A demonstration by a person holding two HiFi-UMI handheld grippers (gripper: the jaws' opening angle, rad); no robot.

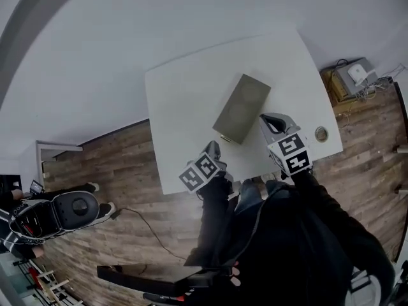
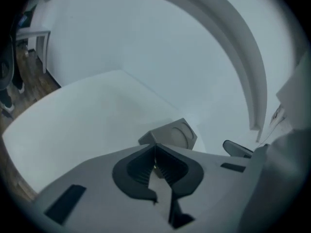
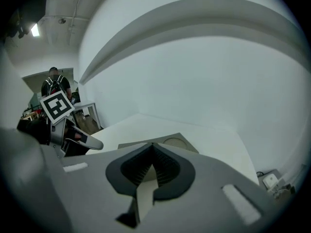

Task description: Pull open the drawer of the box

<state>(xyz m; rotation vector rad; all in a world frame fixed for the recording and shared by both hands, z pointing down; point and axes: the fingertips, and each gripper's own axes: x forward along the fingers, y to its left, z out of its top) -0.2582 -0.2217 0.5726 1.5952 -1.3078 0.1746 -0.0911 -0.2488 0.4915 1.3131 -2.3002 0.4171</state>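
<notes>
A flat grey-olive box (image 1: 241, 108) with a round mark on its lid lies on the white table (image 1: 185, 94), its near end toward me. My left gripper (image 1: 214, 148) hovers just short of the box's near left corner, jaws closed with nothing between them. In the left gripper view the box (image 2: 174, 133) sits right beyond the closed tips (image 2: 155, 149). My right gripper (image 1: 268, 119) is beside the box's near right side, also shut and empty. In the right gripper view the box (image 3: 171, 141) lies just past the tips (image 3: 152, 148). No drawer front or handle is visible.
A small round object (image 1: 321, 133) rests near the table's right front corner. Grey devices with cables (image 1: 354, 75) sit on the wood floor at right. A wheeled machine (image 1: 67, 210) stands on the floor at left. A person (image 3: 54, 84) stands far behind the left gripper (image 3: 73, 135).
</notes>
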